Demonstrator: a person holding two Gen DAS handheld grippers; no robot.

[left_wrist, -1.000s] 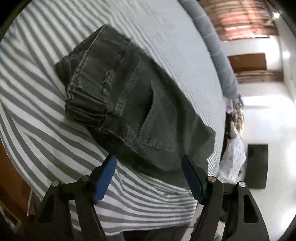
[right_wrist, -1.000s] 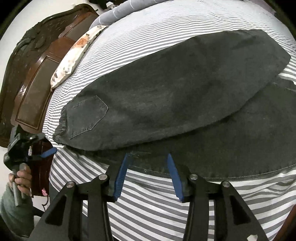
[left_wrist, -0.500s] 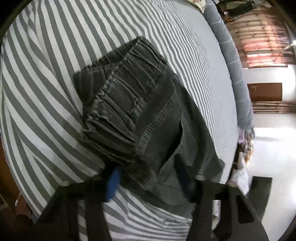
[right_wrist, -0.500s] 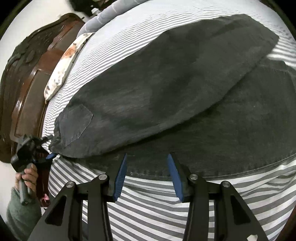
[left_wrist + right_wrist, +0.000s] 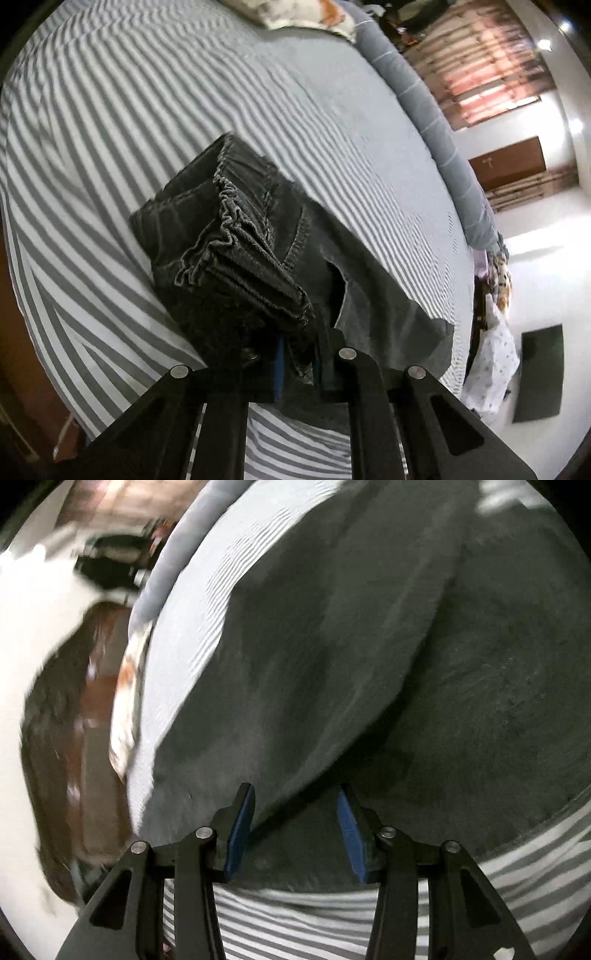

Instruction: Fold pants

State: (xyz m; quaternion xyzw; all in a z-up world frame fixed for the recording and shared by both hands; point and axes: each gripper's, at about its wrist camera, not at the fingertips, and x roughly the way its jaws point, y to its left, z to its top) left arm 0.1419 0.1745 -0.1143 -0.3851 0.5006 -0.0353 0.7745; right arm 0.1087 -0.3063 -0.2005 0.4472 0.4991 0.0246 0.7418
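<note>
Dark grey denim pants point(image 5: 243, 251) lie on a grey-and-white striped bed sheet point(image 5: 147, 96). In the left wrist view their gathered elastic waistband is bunched up, and my left gripper point(image 5: 299, 363) is shut on the waist edge, fabric pinched between its blue pads. In the right wrist view the pants' legs point(image 5: 369, 657) fill most of the frame, one layer lying over the other. My right gripper point(image 5: 295, 830) is open, its blue pads straddling the near edge of the pants where the upper layer's fold ends, without gripping.
A grey bolster point(image 5: 436, 122) runs along the bed's far edge. A patterned pillow point(image 5: 125, 709) and a dark wooden headboard point(image 5: 74, 738) are at the left of the right wrist view. A dark mat point(image 5: 539, 369) lies on the white floor beyond the bed.
My left gripper moved onto the waistband and closed on it. My right gripper moved closer to the pants and swung left; its view is blurred by motion.
</note>
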